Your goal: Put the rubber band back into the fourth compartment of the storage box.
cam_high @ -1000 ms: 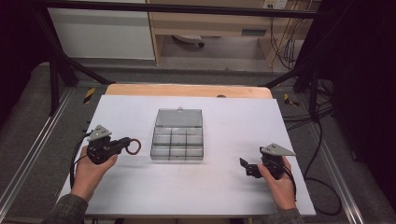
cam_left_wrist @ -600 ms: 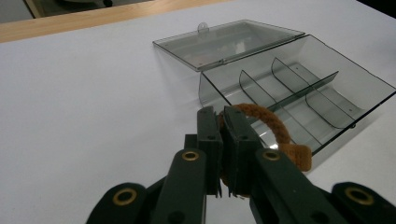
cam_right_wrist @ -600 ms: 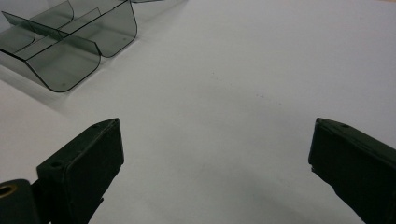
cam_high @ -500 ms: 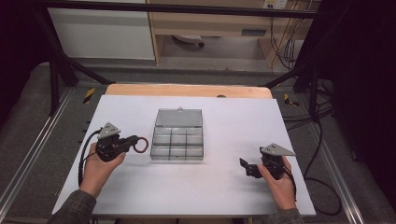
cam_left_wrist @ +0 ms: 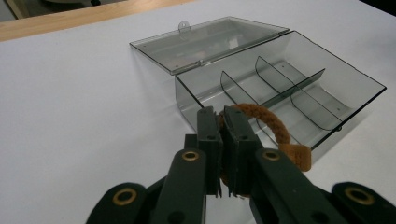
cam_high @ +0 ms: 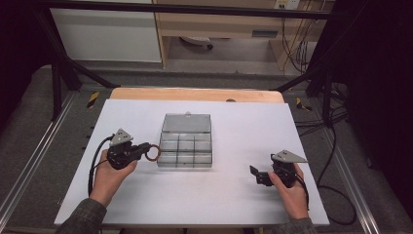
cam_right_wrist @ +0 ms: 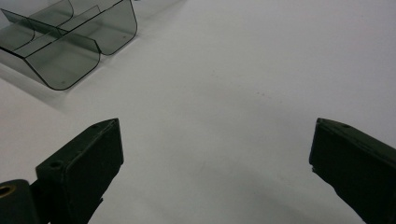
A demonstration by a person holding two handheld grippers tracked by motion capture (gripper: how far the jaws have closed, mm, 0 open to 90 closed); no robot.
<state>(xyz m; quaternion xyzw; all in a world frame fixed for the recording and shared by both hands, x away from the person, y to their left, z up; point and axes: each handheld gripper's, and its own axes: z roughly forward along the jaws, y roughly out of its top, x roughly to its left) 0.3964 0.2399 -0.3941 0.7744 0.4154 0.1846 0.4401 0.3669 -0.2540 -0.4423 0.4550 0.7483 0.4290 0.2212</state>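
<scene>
Carrying step was underway, I'd judge: the left gripper was clamped on a brown hair tie, and the clear box sat lid-open mid-table. All compartments that showed looked empty, so the drop was not yet done. Tie hung just beside the box's left wall, above the white mat, not inside. Left hand held its gripper level, jaws pointed right at the box. Right gripper sat well apart at the right, jaws wide and empty, pointed left, low over the mat.
</scene>
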